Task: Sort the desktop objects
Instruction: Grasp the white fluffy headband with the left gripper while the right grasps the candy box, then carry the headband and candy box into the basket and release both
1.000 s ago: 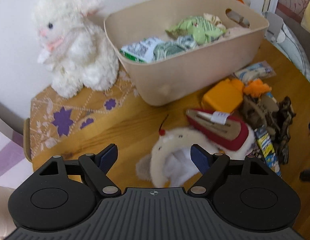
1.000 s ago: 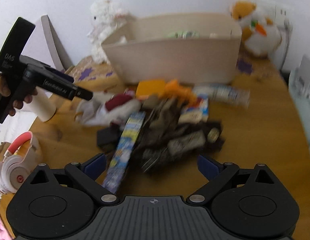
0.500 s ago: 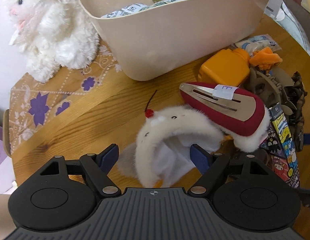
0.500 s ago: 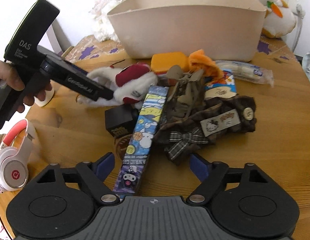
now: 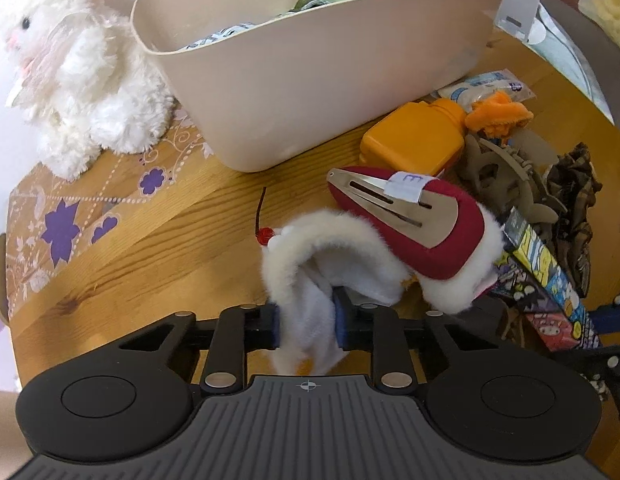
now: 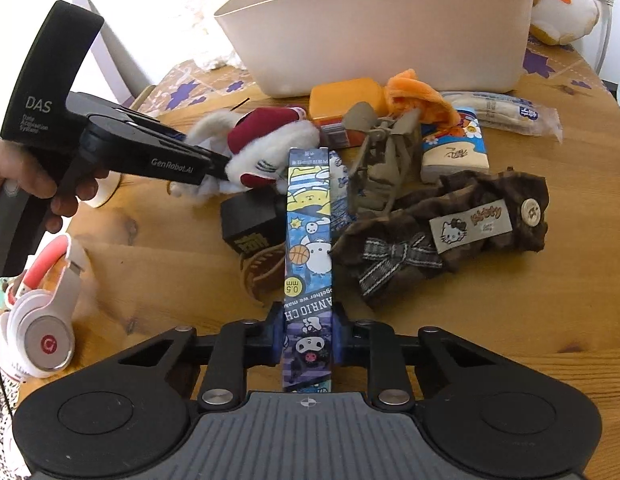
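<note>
A white furry hair clip (image 5: 334, 248) with a dark red pad and a metal snap lies on the wooden table (image 5: 157, 240). My left gripper (image 5: 306, 320) is closing, its blue pads pressing the clip's white fleece end. The same gripper (image 6: 213, 166) shows from the side in the right wrist view, on the clip (image 6: 261, 140). A long blue cartoon-printed box (image 6: 308, 256) points away from me; my right gripper (image 6: 307, 338) is closing with its pads against the box's near end. A beige bin (image 5: 322, 60) with several packets stands behind.
A heap holds an orange bottle (image 5: 414, 140), a tan claw clip (image 6: 380, 168), a brown plaid scrunchie (image 6: 462, 232), a tissue pack (image 6: 454, 144) and a small black box (image 6: 249, 224). A white plush rabbit (image 5: 81, 68) sits left of the bin. White-red headphones (image 6: 41, 320) lie at the near left.
Both grippers came down and went from wide open to closed: the left on the furry clip's white end, the right on the near end of the blue box.
</note>
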Available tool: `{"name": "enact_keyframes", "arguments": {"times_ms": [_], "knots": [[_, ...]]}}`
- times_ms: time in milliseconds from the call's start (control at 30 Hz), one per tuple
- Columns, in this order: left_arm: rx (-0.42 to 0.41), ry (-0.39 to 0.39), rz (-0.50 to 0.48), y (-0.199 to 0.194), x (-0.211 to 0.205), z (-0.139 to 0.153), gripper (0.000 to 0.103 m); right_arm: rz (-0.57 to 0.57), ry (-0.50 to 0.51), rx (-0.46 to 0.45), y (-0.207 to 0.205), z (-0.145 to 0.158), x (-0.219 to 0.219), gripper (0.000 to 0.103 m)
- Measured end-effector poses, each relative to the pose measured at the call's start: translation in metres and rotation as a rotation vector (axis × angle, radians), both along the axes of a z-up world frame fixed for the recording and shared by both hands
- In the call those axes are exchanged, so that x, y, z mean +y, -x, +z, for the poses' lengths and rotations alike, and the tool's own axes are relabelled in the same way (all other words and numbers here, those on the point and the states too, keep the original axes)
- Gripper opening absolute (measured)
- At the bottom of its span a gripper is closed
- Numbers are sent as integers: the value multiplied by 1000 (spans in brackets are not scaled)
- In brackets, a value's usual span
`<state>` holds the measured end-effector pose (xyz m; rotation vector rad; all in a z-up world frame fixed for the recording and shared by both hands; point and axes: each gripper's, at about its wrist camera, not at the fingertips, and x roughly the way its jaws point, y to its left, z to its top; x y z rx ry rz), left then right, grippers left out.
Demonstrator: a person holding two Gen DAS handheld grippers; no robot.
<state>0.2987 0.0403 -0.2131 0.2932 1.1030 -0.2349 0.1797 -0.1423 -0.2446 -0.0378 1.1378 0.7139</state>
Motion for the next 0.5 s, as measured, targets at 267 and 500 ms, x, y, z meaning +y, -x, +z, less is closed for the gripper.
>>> {"name": "enact_keyframes", "arguments": {"times_ms": [267, 500], "knots": [[1, 54, 85, 11, 17, 11, 19, 27, -74, -4, 6, 15, -16, 21], [-40, 76, 114, 28, 29, 31, 19, 31, -115, -57, 1, 38, -31, 21]]}}
